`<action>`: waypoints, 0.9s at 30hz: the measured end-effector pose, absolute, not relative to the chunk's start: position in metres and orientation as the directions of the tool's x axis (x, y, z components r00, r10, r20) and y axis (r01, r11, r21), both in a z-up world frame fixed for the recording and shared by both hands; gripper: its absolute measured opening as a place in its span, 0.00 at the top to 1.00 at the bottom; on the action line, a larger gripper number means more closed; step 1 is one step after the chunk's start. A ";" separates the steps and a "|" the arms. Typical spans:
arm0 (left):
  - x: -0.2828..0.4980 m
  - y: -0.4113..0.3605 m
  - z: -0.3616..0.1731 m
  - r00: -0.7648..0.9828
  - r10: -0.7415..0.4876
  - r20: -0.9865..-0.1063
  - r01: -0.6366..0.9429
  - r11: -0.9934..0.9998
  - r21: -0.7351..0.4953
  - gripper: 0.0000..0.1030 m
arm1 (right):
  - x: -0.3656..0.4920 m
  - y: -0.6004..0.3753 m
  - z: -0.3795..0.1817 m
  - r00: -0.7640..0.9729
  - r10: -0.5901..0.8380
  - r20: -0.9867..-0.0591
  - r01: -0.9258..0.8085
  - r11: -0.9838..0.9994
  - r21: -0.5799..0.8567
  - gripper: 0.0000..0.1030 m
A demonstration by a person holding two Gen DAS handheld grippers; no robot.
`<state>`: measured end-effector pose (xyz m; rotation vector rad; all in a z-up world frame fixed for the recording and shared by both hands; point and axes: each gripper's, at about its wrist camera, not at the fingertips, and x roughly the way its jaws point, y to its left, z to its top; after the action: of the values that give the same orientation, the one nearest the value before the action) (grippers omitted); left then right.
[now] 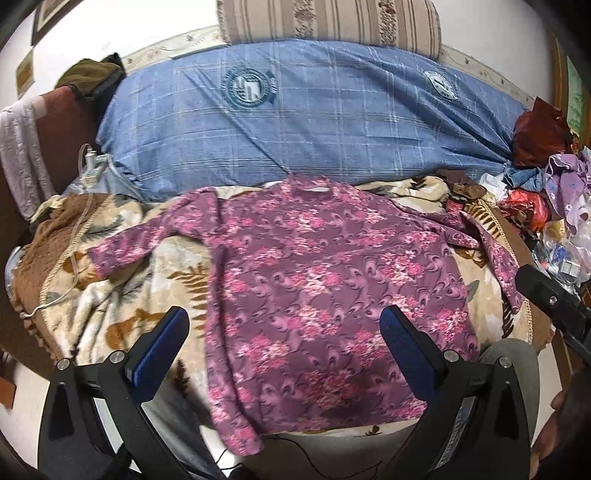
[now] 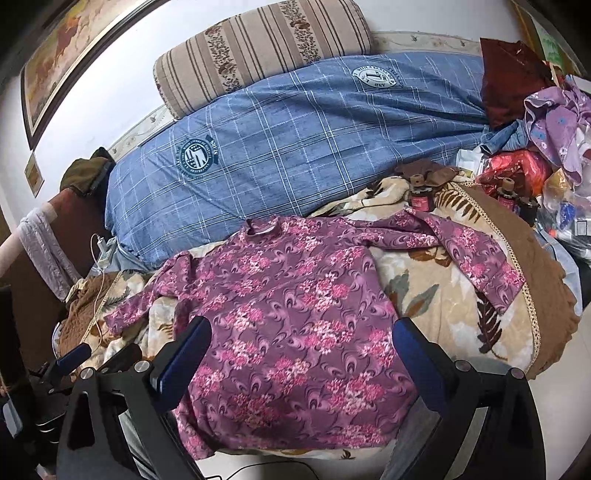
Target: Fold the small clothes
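A purple long-sleeved top with pink flowers [image 1: 317, 280] lies spread flat on a beige leaf-patterned blanket [image 1: 122, 295], neck to the far side and both sleeves out. It also shows in the right wrist view [image 2: 291, 332]. My left gripper [image 1: 284, 332] is open and empty, hovering over the top's near hem. My right gripper [image 2: 301, 347] is open and empty, over the top's lower half. The right gripper's body shows at the right edge of the left wrist view [image 1: 554, 299]. The left gripper's fingers [image 2: 74, 354] show at the lower left of the right wrist view.
A big blue checked pillow [image 1: 303, 122] lies behind the top, with a striped cushion [image 1: 328, 22] above it. A heap of clothes and bags [image 2: 546, 147] and small bottles [image 2: 421, 195] sit at the right. A charger and cable [image 1: 92, 166] lie at the left.
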<state>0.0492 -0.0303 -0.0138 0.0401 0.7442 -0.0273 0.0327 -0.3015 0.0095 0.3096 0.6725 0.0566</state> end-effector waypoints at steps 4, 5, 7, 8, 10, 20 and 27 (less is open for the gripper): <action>0.078 -0.053 -0.024 0.696 -0.101 -0.710 0.115 0.993 -0.029 0.00 | 0.053 -0.328 -0.006 0.772 0.143 -0.619 0.064 0.952 0.300 0.03; 0.085 -0.058 -0.027 0.689 -0.121 -0.714 0.130 0.991 -0.042 0.00 | 0.060 -0.340 -0.011 0.772 0.138 -0.620 0.070 0.952 0.299 0.03; 0.104 -0.073 -0.035 0.655 -0.154 -0.740 0.156 0.985 -0.067 0.00 | 0.073 -0.363 -0.024 0.753 0.109 -0.649 0.117 0.948 0.296 0.04; 0.117 -0.086 -0.040 0.641 -0.185 -0.745 0.183 0.979 -0.085 0.00 | 0.083 -0.381 -0.032 0.742 0.094 -0.664 0.151 0.941 0.302 0.04; 0.135 -0.102 -0.048 0.626 -0.196 -0.755 0.202 0.976 -0.086 0.00 | 0.099 -0.409 -0.046 0.717 0.085 -0.692 0.205 0.923 0.326 0.05; 0.241 -0.196 -0.087 0.374 -0.474 -0.797 0.298 0.875 -0.381 0.00 | 0.200 -0.493 -0.134 0.498 -0.004 -0.867 0.405 0.886 0.228 0.37; 0.288 -0.272 -0.105 0.194 -0.555 -0.809 0.327 0.814 -0.480 0.00 | 0.197 -0.508 -0.139 0.505 0.013 -0.863 0.425 0.867 0.261 0.91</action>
<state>0.2878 -0.2717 -0.1052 -0.2192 1.2292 -0.6252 0.1967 -0.5079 -0.1390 0.4799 1.0197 -0.2602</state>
